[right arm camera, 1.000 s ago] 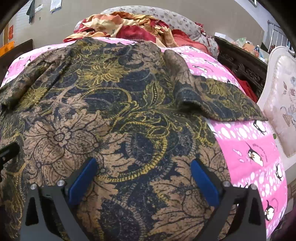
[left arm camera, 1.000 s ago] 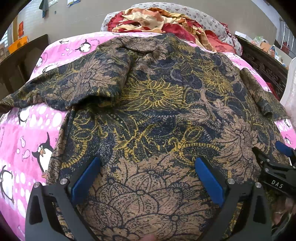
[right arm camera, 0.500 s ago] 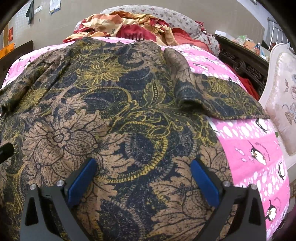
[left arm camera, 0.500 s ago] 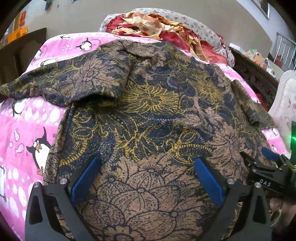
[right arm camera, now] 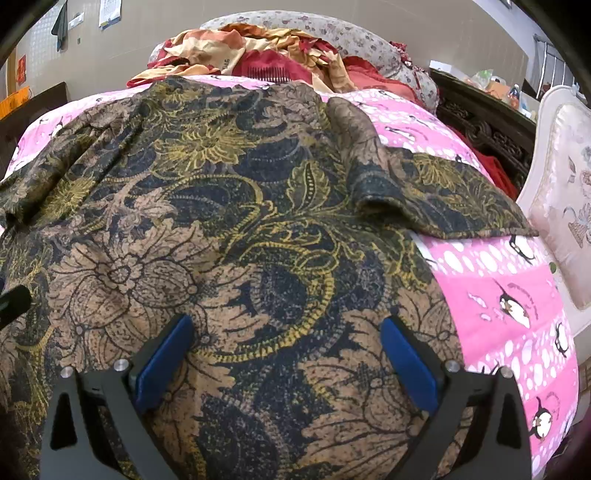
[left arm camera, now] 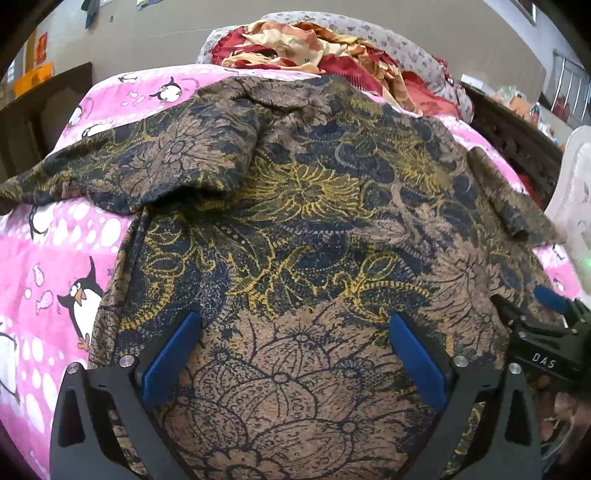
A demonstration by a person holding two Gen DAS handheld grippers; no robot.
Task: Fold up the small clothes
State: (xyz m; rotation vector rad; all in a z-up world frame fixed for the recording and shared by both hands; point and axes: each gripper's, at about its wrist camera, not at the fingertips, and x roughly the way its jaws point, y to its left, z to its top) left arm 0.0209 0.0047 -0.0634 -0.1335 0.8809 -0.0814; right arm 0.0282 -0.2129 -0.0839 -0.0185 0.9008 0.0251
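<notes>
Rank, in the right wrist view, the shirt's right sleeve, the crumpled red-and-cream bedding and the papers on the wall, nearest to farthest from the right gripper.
From the right gripper, jaws open:
1. Right sleeve, ahead and to the right, lying on the pink blanket.
2. Red-and-cream bedding, at the bed's far end.
3. Wall papers, upper left, beyond the bed.

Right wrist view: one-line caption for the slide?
Right gripper, jaws open, over a batik-print shirt spread flat on a pink penguin blanket.

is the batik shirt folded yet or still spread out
Spread out. The shirt lies flat on the pink sheet, both sleeves out to the sides, no fold made.
</notes>
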